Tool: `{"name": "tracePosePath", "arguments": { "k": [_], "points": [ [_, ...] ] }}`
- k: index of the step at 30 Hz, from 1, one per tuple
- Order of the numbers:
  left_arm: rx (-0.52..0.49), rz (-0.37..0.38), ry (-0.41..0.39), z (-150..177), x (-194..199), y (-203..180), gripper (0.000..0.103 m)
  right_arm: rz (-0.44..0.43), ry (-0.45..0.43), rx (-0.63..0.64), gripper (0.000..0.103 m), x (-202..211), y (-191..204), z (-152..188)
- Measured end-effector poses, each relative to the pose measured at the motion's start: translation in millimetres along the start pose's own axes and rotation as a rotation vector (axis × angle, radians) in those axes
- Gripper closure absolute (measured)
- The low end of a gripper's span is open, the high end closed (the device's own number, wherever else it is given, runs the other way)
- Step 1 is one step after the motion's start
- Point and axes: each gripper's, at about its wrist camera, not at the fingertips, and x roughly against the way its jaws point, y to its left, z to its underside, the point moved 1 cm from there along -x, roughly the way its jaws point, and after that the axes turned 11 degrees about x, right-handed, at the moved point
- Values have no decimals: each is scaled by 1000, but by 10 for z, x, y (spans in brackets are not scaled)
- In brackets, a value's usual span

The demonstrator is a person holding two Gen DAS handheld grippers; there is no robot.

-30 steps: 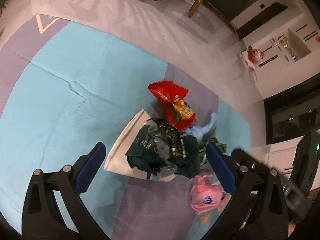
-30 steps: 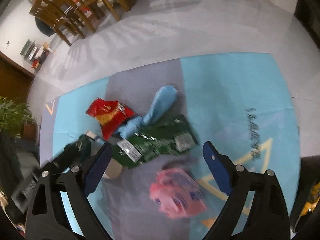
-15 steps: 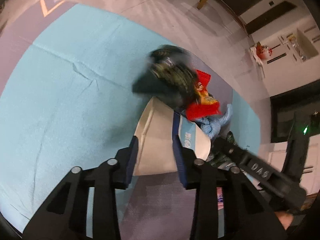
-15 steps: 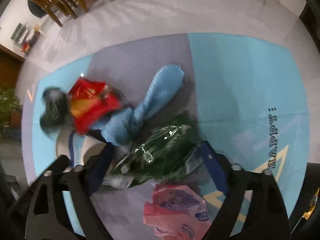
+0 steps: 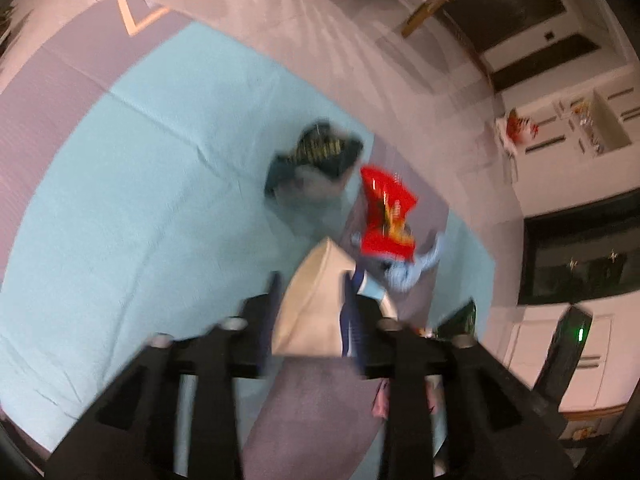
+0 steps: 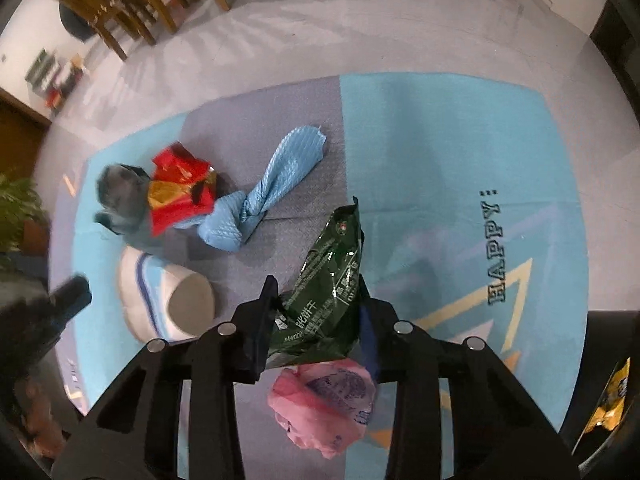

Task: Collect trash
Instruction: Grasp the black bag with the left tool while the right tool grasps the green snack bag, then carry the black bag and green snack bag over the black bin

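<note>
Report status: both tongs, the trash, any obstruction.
Left tongs opening around paper cup. Right tongs closing on green wrapper. Pink bag below; nothing blocking.

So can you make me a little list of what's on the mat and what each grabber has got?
left gripper: jaws opening, around the paper cup
right gripper: jaws closing, around the green packet
red snack bag: lying on the mat
blue cloth: knotted, beside the red bag
dark crumpled bag: left of the red bag
pink bag: on the mat, below the green packet
</note>
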Motion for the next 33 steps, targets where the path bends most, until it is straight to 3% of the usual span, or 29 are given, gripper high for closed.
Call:
{"name": "tracePosePath", "arguments": {
  "k": [4, 6, 8, 12, 14, 17, 18, 21, 26, 33],
  "points": [
    [-13, -53, -57, -172, -62, -47, 41, -24, -39, -49, 66, 262, -114, 141],
    [-30, -32, -70, -220, -113, -116, 20, -43, -67, -75, 66, 389, -149, 178],
    [-56, -21, -82, -308, -215, -231, 18, -55, -111, -96, 66, 575, -177, 230],
    [-155, -110, -96, -414, -541, -449, 17, -132, -231, -150, 65, 1007, -239, 446],
    [-180, -161, -102, -444, -653, -421, 17, -98, -287, -124, 65, 1202, -256, 503],
    [-150, -208, -95, -474, -820, -298, 27, -78, -333, -148, 65, 1315, -381, 470],
    [-159, -197, -129, -469, -800, -317, 47, -93, -334, -167, 65, 1306, -439, 461],
    [-165, -190, -118, -486, -797, -330, 55, -85, -327, -203, 65, 1263, -565, 450],
    [-128, -200, -121, -417, -643, -290, 60, 25, -355, -239, 65, 1344, -752, 473],
    [-209, -45, -182, 10, 106, -731, 60, 165, -410, -288, 65, 1533, -982, 606]
  ]
}}
